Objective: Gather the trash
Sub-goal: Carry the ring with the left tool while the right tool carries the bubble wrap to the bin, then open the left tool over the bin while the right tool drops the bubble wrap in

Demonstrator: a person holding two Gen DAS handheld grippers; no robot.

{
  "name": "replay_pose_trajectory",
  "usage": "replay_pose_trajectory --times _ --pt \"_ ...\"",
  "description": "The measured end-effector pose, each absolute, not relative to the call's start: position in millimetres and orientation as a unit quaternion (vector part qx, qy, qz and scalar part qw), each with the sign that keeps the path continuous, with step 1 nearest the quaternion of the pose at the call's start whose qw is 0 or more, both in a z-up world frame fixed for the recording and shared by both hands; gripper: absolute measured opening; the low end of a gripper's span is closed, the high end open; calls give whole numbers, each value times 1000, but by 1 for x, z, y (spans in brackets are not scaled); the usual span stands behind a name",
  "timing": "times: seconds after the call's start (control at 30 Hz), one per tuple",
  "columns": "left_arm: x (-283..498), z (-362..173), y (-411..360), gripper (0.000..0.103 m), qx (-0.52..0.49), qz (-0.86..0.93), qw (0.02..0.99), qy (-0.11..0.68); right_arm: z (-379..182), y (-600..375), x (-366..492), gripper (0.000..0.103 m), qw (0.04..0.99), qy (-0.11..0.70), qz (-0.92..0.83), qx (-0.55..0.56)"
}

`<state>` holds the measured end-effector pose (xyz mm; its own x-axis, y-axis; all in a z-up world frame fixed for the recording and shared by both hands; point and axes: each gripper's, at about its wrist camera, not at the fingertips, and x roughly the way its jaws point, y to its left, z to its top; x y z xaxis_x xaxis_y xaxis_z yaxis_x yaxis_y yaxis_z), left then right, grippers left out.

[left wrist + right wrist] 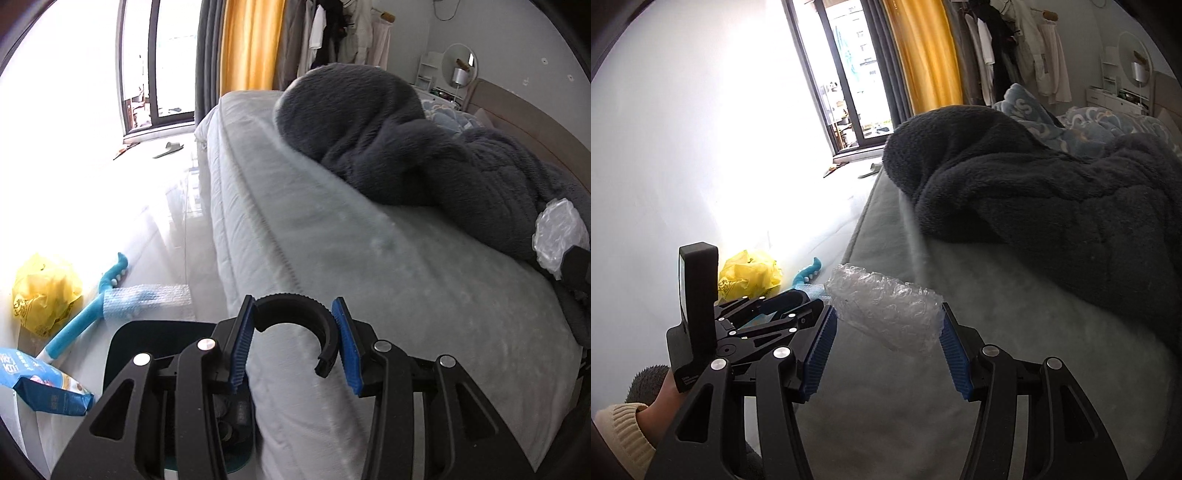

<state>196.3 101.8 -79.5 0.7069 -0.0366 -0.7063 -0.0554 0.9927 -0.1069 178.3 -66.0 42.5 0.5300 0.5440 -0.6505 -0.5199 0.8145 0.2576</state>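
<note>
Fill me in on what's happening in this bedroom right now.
A person is collecting trash with a gripper in each hand. The right gripper is clamped on a wad of bubble wrap above the bed. The left gripper holds a black curved handle, seemingly of the dark bin hanging below it. More bubble wrap and a yellow bag lie on the floor.

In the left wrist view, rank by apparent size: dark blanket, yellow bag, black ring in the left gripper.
1. Dark blanket, by far the largest.
2. Yellow bag and black ring: similar in the picture, and the ring sits close to the camera, so I won't rank them.
</note>
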Motion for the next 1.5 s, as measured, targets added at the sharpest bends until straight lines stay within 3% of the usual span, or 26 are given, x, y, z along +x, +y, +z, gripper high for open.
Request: replay_pose_trajectory --times 1.13,1.27,1.5 --pt "158 -197 257 47 -146 106 797 577 29 106 176 57 811 412 413 -45" --pt "148 -197 275 62 -165 108 793 576 18 127 176 57 801 426 416 -59" --pt "131 -170 296 75 -159 108 822 536 -8 143 184 57 789 463 398 -70"
